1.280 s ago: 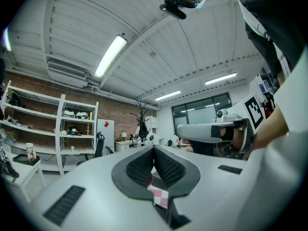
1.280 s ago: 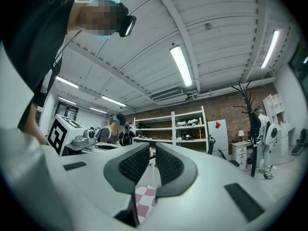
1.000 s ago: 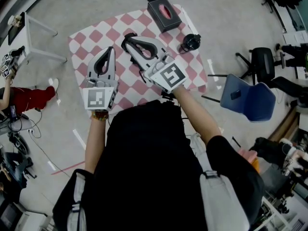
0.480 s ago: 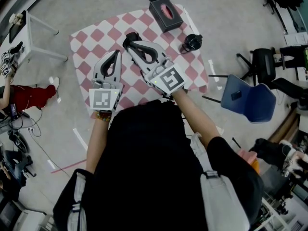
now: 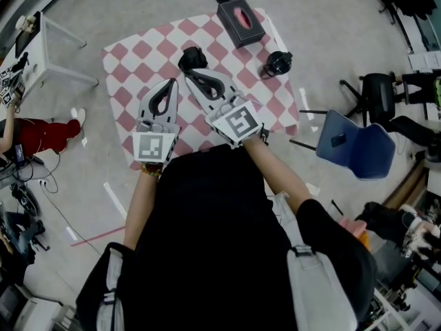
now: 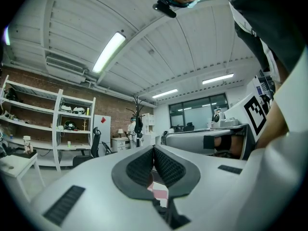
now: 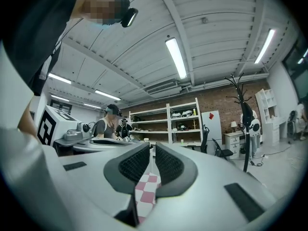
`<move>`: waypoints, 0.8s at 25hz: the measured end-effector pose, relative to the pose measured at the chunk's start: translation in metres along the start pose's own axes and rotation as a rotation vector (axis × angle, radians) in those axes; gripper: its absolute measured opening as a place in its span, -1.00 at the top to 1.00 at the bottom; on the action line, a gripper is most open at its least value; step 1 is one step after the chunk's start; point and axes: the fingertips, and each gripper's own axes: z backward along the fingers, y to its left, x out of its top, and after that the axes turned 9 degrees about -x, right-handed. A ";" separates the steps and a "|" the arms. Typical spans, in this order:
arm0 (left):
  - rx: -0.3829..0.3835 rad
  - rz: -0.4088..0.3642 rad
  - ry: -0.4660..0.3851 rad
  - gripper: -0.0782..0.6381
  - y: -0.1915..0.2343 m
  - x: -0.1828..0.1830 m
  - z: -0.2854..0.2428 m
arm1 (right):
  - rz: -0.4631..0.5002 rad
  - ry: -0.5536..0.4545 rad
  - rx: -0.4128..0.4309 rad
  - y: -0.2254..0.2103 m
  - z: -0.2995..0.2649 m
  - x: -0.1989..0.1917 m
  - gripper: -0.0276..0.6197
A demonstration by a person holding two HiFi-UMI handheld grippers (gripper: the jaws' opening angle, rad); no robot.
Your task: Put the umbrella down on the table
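The left gripper [image 5: 170, 83] is shut empty and the right gripper [image 5: 188, 74] is set a slit apart, empty, both held low over the table's [image 5: 124, 54] near edge, as what seems the umbrella [image 5: 192, 56] is already laid mid-table.

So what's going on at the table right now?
A person stands over the checked table with a gripper in each hand, both held level above the cloth. The left gripper is shut and empty. The right gripper has its jaws a sliver apart with nothing between them. A small black thing shows just beyond the right tips; I can't tell whether it's the umbrella. A dark box sits at the far edge.
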 end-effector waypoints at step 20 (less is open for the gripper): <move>0.057 0.047 0.083 0.74 0.008 -0.033 0.016 | 0.080 0.090 -0.024 0.017 0.004 -0.029 0.85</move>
